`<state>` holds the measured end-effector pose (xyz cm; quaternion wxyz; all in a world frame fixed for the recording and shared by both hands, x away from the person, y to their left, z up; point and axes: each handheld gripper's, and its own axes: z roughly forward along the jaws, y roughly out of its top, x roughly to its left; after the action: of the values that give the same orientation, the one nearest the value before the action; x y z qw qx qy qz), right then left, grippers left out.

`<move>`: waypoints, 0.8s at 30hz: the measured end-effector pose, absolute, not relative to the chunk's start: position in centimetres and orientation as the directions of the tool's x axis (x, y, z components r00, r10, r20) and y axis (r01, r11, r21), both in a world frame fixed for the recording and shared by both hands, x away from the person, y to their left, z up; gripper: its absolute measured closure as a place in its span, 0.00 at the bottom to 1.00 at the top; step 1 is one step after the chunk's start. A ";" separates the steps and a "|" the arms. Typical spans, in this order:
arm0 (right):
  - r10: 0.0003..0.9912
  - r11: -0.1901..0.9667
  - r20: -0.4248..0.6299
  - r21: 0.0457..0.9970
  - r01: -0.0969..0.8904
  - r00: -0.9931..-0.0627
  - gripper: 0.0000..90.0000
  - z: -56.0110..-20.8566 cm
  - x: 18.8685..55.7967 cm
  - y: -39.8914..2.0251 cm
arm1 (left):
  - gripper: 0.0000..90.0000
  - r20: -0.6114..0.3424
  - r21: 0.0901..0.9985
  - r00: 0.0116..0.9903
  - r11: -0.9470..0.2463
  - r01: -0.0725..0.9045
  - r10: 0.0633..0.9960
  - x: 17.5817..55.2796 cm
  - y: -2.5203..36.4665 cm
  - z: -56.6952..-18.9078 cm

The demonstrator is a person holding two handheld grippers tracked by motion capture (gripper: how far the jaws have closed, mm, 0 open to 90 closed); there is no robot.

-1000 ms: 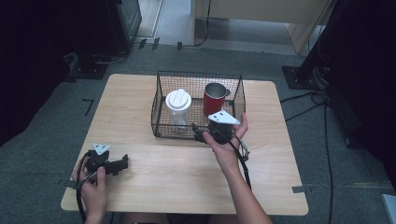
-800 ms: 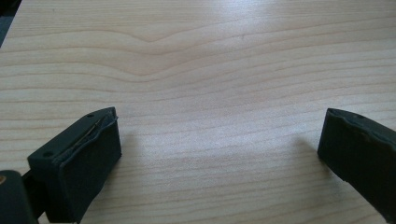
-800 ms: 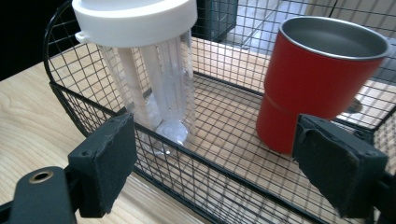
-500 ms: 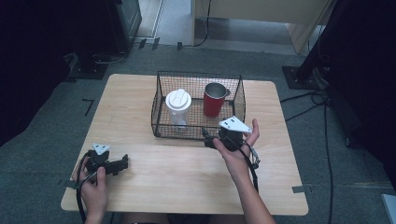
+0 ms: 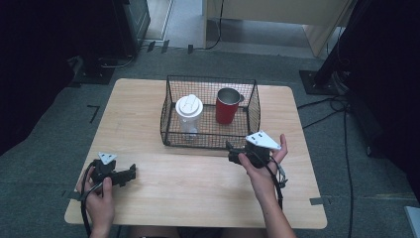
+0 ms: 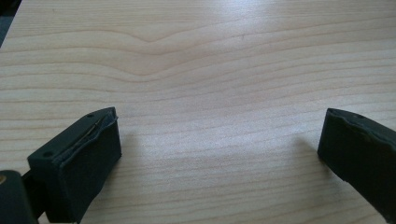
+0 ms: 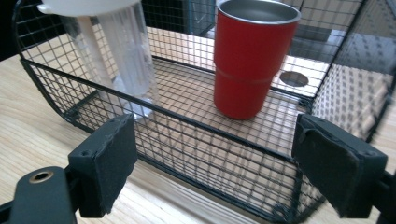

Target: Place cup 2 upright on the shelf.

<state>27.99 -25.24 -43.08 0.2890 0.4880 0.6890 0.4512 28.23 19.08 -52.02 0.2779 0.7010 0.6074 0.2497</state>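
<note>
The red cup (image 7: 254, 60) stands upright in the right half of the wire basket (image 5: 208, 140), metal rim up. In the right gripper view it sits beyond the basket's near wall, between the lines of the two fingers (image 7: 108, 163) but well ahead of them, untouched. The right gripper (image 5: 233, 151) hangs just outside the basket's near wall, toward its right corner, jaws parted with nothing between them but the mesh ahead. The clear tumbler (image 5: 189, 113), capped by a white lid, stands in the basket's left half, apart from the cup. No brand or lettering can be read on either vessel; the lid's embossing is too small to make out. The left gripper (image 5: 130, 173) rests well to the left of the basket, toward the table (image 5: 138, 106) front edge, jaws wide apart over bare wood, holding nothing.
</note>
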 end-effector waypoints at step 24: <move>0.967 0.068 0.052 0.889 0.452 -0.248 0.16 -45.4 25.0 -30.8 | 0.00 0.014 0.692 0.139 -0.110 0.714 0.990 28.2 19.1 -52.0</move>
<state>24.95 -30.82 -45.41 0.3023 0.5335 0.6652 0.4261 28.23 19.09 -52.01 0.2768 0.7019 0.6069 0.2496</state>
